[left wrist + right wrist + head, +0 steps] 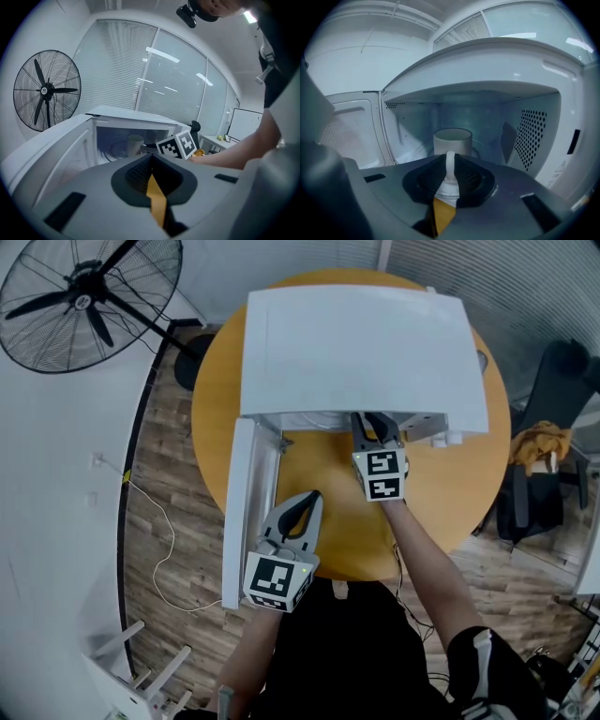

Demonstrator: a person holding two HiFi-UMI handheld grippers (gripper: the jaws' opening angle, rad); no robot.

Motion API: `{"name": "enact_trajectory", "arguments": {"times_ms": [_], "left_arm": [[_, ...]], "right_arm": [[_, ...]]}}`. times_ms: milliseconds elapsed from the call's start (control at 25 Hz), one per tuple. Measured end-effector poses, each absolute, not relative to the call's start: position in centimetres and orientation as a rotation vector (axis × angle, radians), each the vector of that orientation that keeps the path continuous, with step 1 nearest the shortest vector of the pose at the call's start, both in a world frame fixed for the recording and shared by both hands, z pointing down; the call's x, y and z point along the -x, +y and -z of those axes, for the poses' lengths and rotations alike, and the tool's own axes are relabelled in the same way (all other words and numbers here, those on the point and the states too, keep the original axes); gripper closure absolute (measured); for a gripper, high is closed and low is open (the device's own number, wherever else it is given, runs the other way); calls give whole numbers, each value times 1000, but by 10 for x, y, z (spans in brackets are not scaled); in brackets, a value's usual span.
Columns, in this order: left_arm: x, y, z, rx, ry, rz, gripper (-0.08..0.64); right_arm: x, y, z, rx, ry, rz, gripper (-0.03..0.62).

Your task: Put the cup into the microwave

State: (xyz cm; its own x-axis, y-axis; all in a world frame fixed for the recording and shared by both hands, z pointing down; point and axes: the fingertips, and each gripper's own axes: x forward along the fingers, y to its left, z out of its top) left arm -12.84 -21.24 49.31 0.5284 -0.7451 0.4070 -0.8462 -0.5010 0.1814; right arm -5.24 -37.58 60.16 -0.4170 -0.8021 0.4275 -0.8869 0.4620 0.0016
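The white microwave (361, 352) stands on a round yellow table (328, 521) with its door (246, 512) swung open to the left. My right gripper (375, 423) reaches into the opening. In the right gripper view the pale cup (452, 140) is upright inside the cavity, and my right gripper (450, 171) is shut on its handle. The jaws hide the cup's base. My left gripper (314, 495) hovers over the table beside the open door, shut and empty. From the left gripper (151, 161) view the cup (135, 143) shows inside the microwave (117, 117).
A large black fan (84, 292) stands on the floor to the far left. A dark chair (553, 381) with a yellow cloth (539, 442) is at the right. A cable (159, 549) lies on the wooden floor. The perforated cavity wall (532, 136) is close on the right.
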Motion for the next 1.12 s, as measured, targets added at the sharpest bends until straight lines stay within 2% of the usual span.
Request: {"name": "enact_trajectory", "arguments": {"times_ms": [840, 1000, 1120], "left_arm": [[129, -214, -489, -2418, -1308, -384, 566], [129, -211, -490, -2411, -1313, -393, 566], [129, -209, -487, -2411, -1329, -396, 565]], "right_arm": [[77, -398, -608, -1422, -2346, -268, 520], [76, -396, -610, -1420, -2334, -282, 503], [75, -396, -609, -1422, -2332, -282, 456]]}}
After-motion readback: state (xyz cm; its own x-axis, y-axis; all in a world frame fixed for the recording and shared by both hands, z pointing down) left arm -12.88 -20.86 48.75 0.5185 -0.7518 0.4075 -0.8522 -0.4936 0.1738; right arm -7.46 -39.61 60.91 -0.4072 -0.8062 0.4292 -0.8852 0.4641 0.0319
